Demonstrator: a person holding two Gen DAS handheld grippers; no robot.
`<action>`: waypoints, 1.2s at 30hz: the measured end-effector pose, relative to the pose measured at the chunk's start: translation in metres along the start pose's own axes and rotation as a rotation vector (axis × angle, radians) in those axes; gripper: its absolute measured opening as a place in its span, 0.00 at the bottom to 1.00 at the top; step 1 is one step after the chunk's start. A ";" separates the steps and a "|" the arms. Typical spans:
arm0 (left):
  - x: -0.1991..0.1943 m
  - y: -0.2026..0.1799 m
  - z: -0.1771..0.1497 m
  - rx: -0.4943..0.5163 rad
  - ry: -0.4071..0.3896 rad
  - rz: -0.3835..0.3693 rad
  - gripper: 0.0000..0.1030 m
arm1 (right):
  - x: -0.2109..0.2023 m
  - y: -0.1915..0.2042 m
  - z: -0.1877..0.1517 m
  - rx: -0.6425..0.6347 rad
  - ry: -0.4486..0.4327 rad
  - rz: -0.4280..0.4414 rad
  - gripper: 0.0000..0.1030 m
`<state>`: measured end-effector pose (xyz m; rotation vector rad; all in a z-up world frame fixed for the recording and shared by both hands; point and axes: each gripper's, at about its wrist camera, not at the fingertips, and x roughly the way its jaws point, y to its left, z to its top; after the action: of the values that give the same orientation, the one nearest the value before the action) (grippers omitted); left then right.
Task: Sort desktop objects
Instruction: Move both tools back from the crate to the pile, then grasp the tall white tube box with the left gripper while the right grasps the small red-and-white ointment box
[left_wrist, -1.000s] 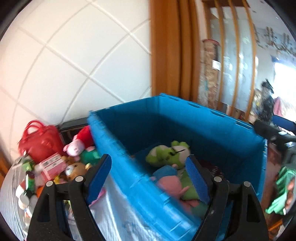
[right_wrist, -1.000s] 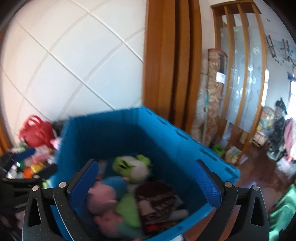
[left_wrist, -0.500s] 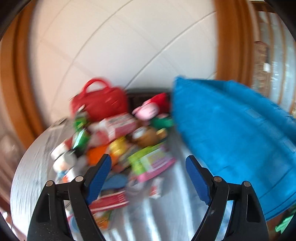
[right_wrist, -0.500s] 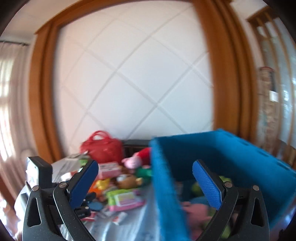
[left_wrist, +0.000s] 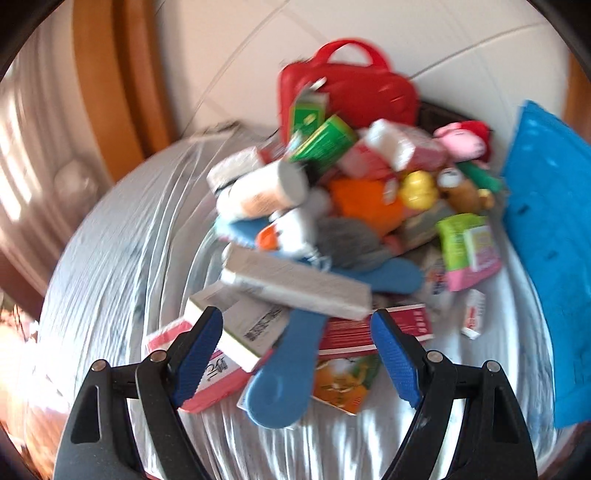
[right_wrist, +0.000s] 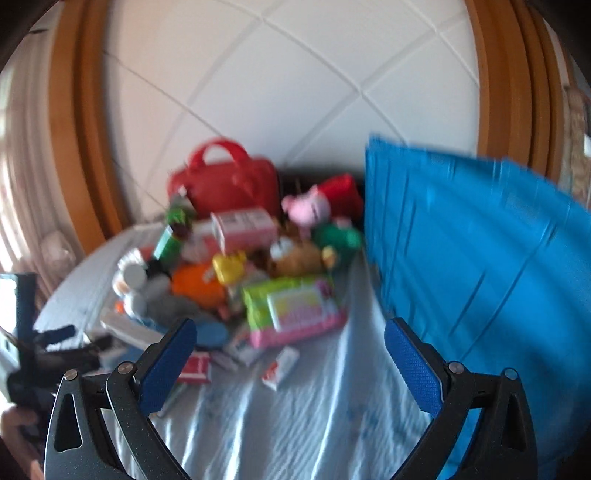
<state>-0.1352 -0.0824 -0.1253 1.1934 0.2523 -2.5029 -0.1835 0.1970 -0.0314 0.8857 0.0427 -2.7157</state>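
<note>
Left gripper (left_wrist: 297, 354): jaws spread wide, nothing between them; poised low over the near edge of the pile, which suits a pick from the closest layer.

Right gripper (right_wrist: 290, 363): jaws likewise spread and empty; hovering over bare tablecloth (right_wrist: 314, 424), apart from the pile, with the bin just beside its right finger.

Blue paddle (left_wrist: 291, 373): flat, handle end toward the left gripper, lying over an orange-printed packet (left_wrist: 343, 384) and partly under a long grey box (left_wrist: 295, 282). Judged the easiest next grab, being nearest and sticking out.

White carton (left_wrist: 247, 328) and pink booklet (left_wrist: 207, 373): stacked beside the left finger, at the pile's front corner.

Green-and-pink wipes pack (right_wrist: 291, 310): flat on the cloth at the pile's bin-side edge.

Mid pile: orange soft toy (left_wrist: 365, 206), yellow duck (left_wrist: 417, 190), brown bear (left_wrist: 463, 192), white tube (left_wrist: 266, 192), all heaped loosely and leaning on each other; lifting one may shift its neighbours.

Pink plush pig (right_wrist: 306, 210): near the back, against a red plush.

Red handbag (right_wrist: 225, 184): upright at the wall, backstop of the heap.

Blue bin (right_wrist: 480, 251): standing right of the pile, wall touching the cloth; judged the destination for sorted items. Interior hidden here.
</note>
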 end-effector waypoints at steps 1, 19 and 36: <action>0.008 0.004 0.002 -0.028 0.018 0.000 0.80 | 0.008 -0.003 -0.005 0.015 0.026 -0.007 1.00; 0.098 -0.016 0.007 -0.196 0.213 -0.009 0.39 | 0.103 -0.044 -0.051 0.033 0.290 -0.033 1.00; 0.033 -0.047 -0.026 0.122 0.106 -0.096 0.31 | 0.219 0.006 -0.064 0.080 0.525 0.012 0.28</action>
<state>-0.1538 -0.0390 -0.1666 1.3957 0.1908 -2.5729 -0.3142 0.1425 -0.2108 1.5890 0.0347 -2.4107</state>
